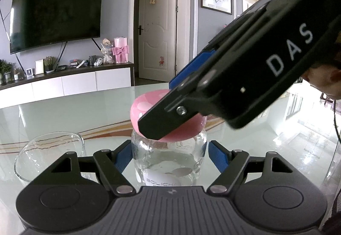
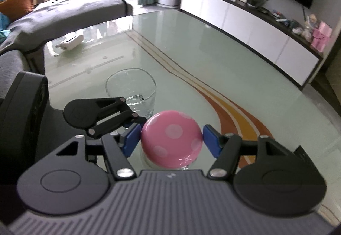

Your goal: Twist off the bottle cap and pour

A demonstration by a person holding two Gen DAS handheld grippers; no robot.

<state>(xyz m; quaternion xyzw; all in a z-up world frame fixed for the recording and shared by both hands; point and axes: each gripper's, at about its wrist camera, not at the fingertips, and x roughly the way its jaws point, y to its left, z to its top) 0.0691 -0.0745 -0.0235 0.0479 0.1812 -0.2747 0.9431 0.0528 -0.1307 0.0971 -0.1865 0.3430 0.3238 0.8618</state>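
Note:
A clear glass bottle point(image 1: 170, 160) with a pink polka-dot cap point(image 1: 147, 107) stands on the glass table. My left gripper point(image 1: 169, 157) is shut on the bottle's body, a blue pad on each side. My right gripper point(image 2: 171, 140) comes down from above and straddles the cap point(image 2: 171, 139). Its left pad touches the cap and its right pad stands just clear of it. In the left wrist view the right gripper's black body point(image 1: 245, 77) covers much of the cap. A clear drinking glass point(image 1: 49, 156) stands left of the bottle; it also shows in the right wrist view point(image 2: 131, 92).
A white object point(image 2: 71, 42) lies at the table's far left end. A grey sofa point(image 2: 64, 13) lies beyond the table. A TV cabinet point(image 1: 64, 83) runs along the wall. The table point(image 2: 191, 53) stretches away behind the glass.

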